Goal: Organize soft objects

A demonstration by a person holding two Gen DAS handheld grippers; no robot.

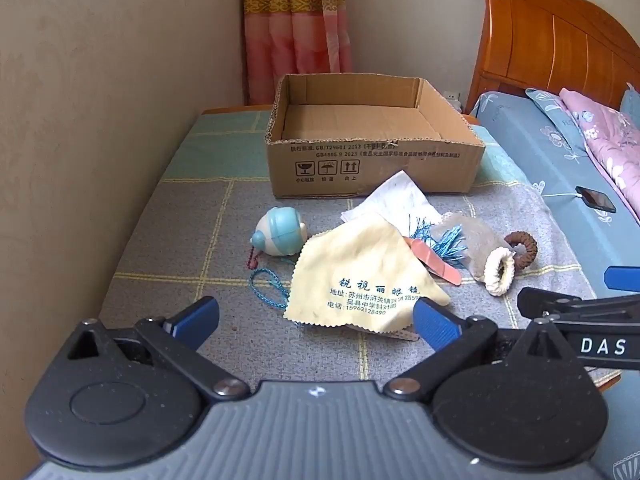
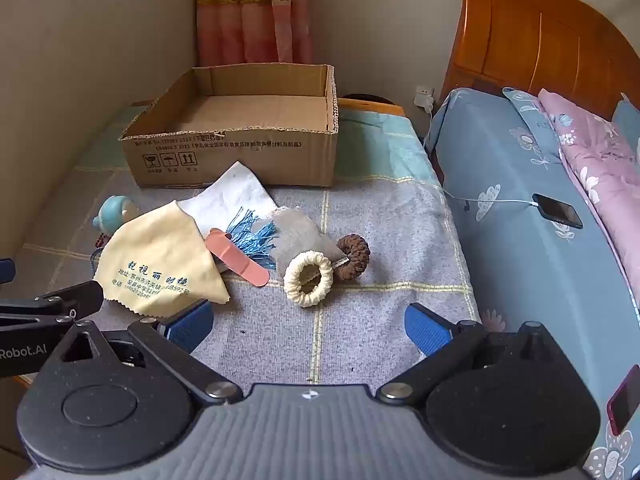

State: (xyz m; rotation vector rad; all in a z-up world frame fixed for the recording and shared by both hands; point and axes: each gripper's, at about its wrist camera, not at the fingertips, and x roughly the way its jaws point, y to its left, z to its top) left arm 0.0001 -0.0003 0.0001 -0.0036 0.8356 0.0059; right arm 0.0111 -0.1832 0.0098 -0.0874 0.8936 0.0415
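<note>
Now both tilt downward w/ jaws wide apart, nothing between: left gripper (image 1: pixel 316 320) over the yellow printed lens cloth (image 1: pixel 360 276) (box beyond), right gripper (image 2: pixel 308 326) near the cream braided ring (image 2: pixel 308 278), w/ the open brown cardboard box (image 2: pixel 240 148) empty.

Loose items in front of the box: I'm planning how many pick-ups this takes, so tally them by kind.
Cloths: 2 (yellow cloth, white cloth)
Ring scrunchies: 2 (cream ring, brown ring)
Grey pouch: 1
Blue tassel: 1
Plaster: 1
Blue-white toy: 1
Blue cord: 1
Total: 9
</note>
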